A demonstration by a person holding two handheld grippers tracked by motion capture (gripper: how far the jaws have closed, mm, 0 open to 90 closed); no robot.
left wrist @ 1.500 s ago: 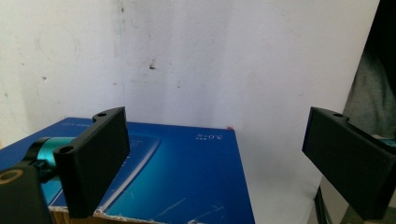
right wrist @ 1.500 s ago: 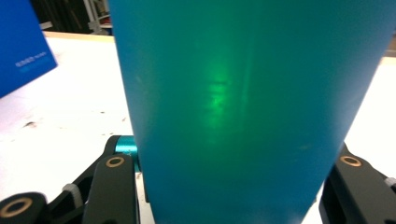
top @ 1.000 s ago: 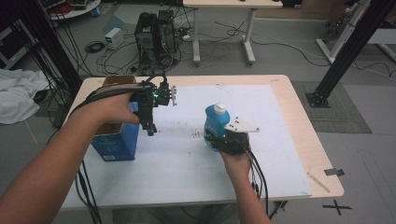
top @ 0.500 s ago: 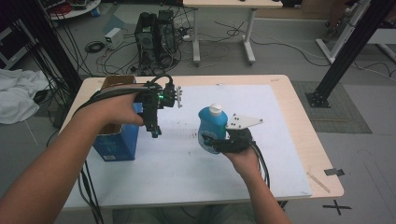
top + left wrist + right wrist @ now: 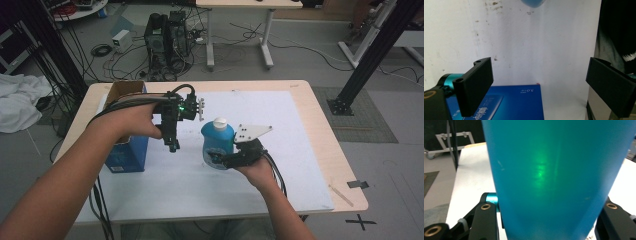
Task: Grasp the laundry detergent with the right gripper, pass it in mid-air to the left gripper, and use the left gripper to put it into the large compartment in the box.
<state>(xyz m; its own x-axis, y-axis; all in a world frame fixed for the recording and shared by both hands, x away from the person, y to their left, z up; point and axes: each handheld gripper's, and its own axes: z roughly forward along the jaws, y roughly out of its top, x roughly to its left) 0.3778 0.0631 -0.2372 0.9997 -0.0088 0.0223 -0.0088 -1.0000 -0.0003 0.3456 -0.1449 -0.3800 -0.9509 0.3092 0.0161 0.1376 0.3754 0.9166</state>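
Observation:
A blue bottle (image 5: 217,144) with a white cap stands upright above the white mat, and my right gripper (image 5: 218,159) is shut on its lower body from the right. In the right gripper view the bottle (image 5: 554,175) sits between the black fingers (image 5: 485,220). My left gripper (image 5: 172,143) hangs just left of the bottle, apart from it, jaws pointing down. In the left gripper view this gripper (image 5: 540,72) stands wide open with nothing between its pads, over the edge of a blue box (image 5: 509,102); the bottle's base (image 5: 532,2) shows at the top.
The blue box (image 5: 125,154) with a cardboard top stands at the table's left side. A white mat (image 5: 280,150) covers most of the wooden table (image 5: 330,145). Cables trail from both grippers. Computer gear and cables lie on the floor beyond the table.
The left gripper has moved right, closer to the bottle. The right gripper has brought the bottle a little left and nearer to the person.

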